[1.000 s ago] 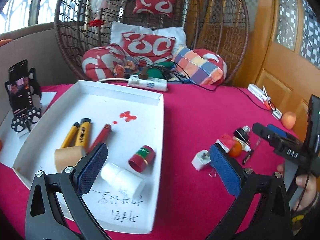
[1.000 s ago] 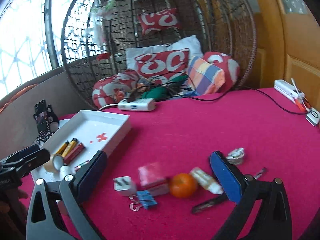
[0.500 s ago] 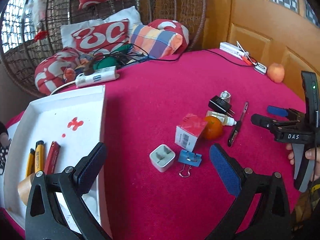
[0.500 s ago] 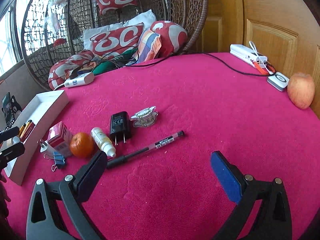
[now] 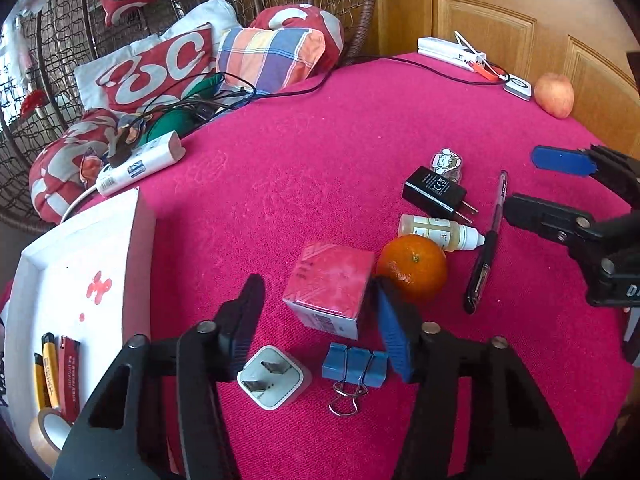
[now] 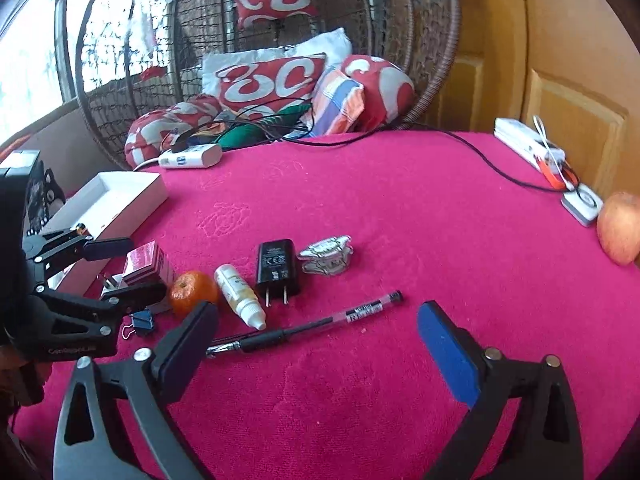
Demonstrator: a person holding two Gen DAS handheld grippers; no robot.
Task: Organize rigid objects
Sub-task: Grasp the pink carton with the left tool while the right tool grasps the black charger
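Observation:
A pink box (image 5: 332, 284) stands on the red cloth between the fingers of my left gripper (image 5: 316, 284). Its jaws are closing; the blue right pad is at the box's side, and a gap shows at the left pad. The right wrist view shows the same gripper (image 6: 144, 266) astride the box (image 6: 144, 258). My right gripper (image 6: 318, 308) hovers low over a black pen (image 6: 304, 328), jaws closing, and nothing is gripped. A white tray (image 5: 136, 248) at the left holds lighters and a tape roll.
Around the box lie a white plug adapter (image 5: 274, 376), a blue binder clip (image 5: 354, 366), an orange (image 5: 414, 268), a dropper bottle (image 5: 440, 232) and a black charger (image 5: 434, 192). An apple (image 5: 554, 94) and power strips sit at the table's far edge.
My left gripper swung right from over the tray to the pink box and its jaws narrowed around it. My right gripper came down toward the pen, its jaws narrowing too.

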